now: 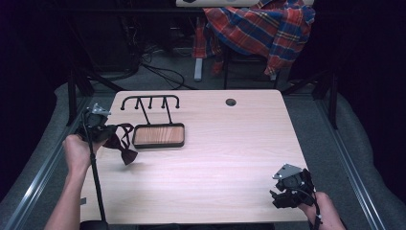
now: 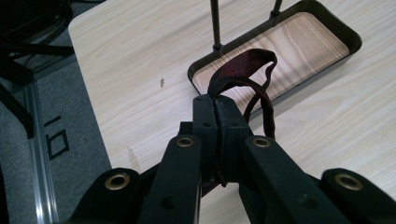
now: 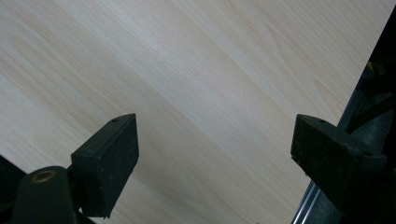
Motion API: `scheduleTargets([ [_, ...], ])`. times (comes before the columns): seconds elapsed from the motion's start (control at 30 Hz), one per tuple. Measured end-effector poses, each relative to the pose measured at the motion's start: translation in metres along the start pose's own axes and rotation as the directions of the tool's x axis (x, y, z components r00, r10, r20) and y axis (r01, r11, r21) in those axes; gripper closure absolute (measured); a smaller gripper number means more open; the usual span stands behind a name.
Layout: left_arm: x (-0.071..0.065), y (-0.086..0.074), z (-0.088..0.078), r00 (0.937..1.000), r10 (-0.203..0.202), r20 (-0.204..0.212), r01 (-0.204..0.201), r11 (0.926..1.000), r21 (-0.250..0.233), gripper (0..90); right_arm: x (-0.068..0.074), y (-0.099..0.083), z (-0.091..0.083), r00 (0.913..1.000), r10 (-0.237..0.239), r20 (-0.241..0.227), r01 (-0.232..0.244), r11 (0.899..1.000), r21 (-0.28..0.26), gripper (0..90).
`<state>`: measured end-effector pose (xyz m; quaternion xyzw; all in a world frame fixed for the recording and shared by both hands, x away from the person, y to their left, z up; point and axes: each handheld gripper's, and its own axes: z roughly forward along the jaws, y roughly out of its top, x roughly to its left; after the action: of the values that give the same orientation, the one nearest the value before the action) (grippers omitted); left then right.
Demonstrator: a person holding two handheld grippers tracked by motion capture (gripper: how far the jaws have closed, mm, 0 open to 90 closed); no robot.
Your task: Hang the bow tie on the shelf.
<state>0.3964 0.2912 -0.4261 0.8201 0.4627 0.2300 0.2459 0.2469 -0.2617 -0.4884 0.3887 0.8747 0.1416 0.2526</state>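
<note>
Two claws, one bow tie

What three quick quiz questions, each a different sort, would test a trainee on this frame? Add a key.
1. True or false: the left gripper is shut on the dark red bow tie.
2. Where is the right gripper? A) over the tray B) near the table's front right corner, jaws apart C) on the hook rack
3. Fill in: the black tray with a wooden floor stands at the foot of a black ___ with hooks.

Key: 1 true. 2 B. 3 rack.
</note>
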Motion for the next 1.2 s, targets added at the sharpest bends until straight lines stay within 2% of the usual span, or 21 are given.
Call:
scheduleTargets([
  [0.07,0.001,0.001,0.0,0.9999,-0.006,-0.013,0.006,0.9999,-0.009,88.1,0.0,0.0,0.0,1.0,0.001,0.001,-0.001,1.0,-0.002,14.8],
  [0.13,0.003,0.002,0.0,1.0,-0.003,-0.003,0.003,1.0,-0.003,88.1,0.0,0.0,0.0,1.0,0.001,0.001,-0.001,1.0,-0.002,14.8],
  [0.6,0.006,0.012,-0.001,0.9999,-0.004,-0.017,0.003,0.9995,-0.031,88.2,0.0,0.001,-0.001,1.0,-0.005,0.004,0.005,1.0,0.008,14.8],
  [1.2,0.008,0.027,-0.006,0.9999,0.004,-0.014,-0.005,0.9983,-0.058,88.2,0.0,0.0,0.0,1.0,0.005,0.0,-0.005,1.0,-0.001,14.8],
])
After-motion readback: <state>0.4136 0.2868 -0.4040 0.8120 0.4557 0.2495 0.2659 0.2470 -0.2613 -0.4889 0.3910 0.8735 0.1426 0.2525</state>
